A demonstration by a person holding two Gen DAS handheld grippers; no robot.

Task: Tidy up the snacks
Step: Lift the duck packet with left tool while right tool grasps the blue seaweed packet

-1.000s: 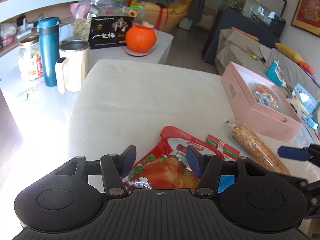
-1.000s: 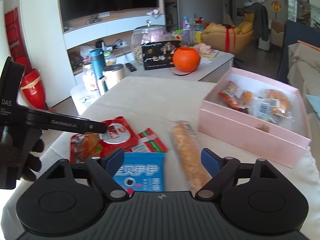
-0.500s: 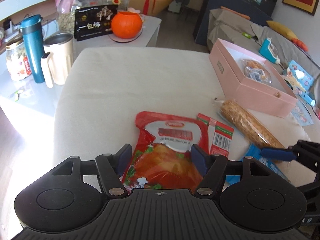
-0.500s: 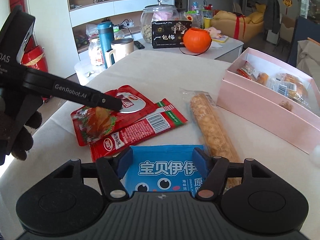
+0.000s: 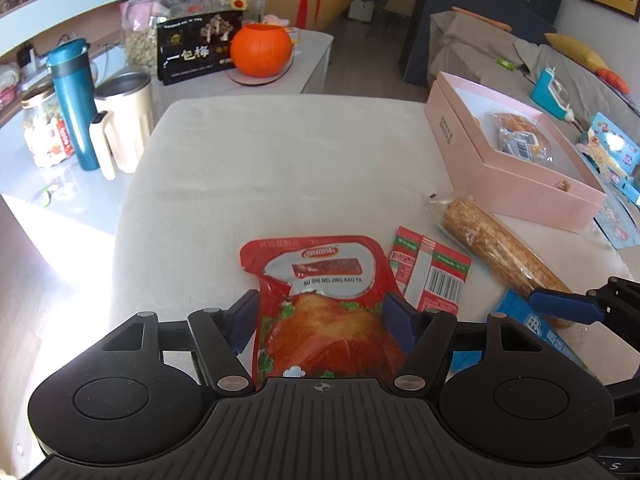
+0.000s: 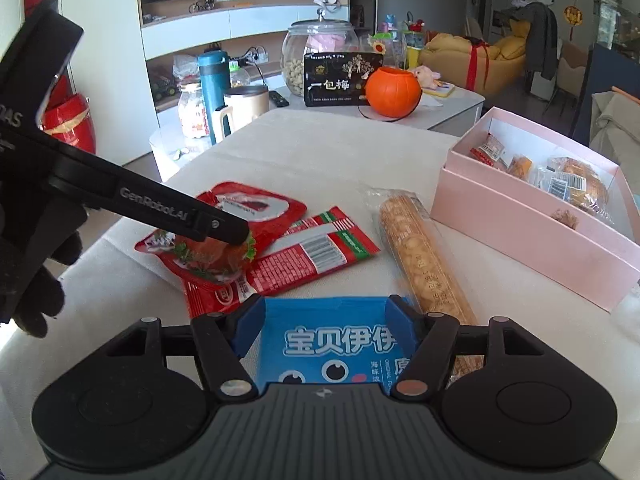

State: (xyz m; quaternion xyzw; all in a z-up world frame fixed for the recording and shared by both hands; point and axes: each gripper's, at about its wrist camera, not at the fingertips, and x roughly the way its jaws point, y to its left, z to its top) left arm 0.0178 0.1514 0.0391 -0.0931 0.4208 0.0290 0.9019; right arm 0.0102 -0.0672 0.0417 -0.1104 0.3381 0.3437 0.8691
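A red roast-duck pouch (image 5: 320,280) lies flat on the white table (image 5: 280,160). My left gripper (image 5: 320,316) straddles its near end, and the jaws are closing with the pads at the pouch's two long edges, which are not visibly squeezed. In the right wrist view a blue snack packet (image 6: 328,340) sits between the pads of my right gripper (image 6: 326,316), its side edges curled up against them. A red-green sachet (image 5: 432,272) and a long cracker roll (image 5: 500,248) lie between the pouch and the open pink box (image 5: 500,172), which holds several wrapped snacks.
A lower side table at the left and back carries a cream mug (image 5: 120,120), a teal flask (image 5: 74,100), jars, a black box (image 5: 196,52) and an orange pumpkin pot (image 5: 262,50). A gloved hand (image 6: 32,288) holds the left gripper. A sofa with clutter lies beyond the pink box.
The left jaws have widened and now flank the red pouch. The right gripper has come down over the blue packet and its jaws have narrowed onto it.
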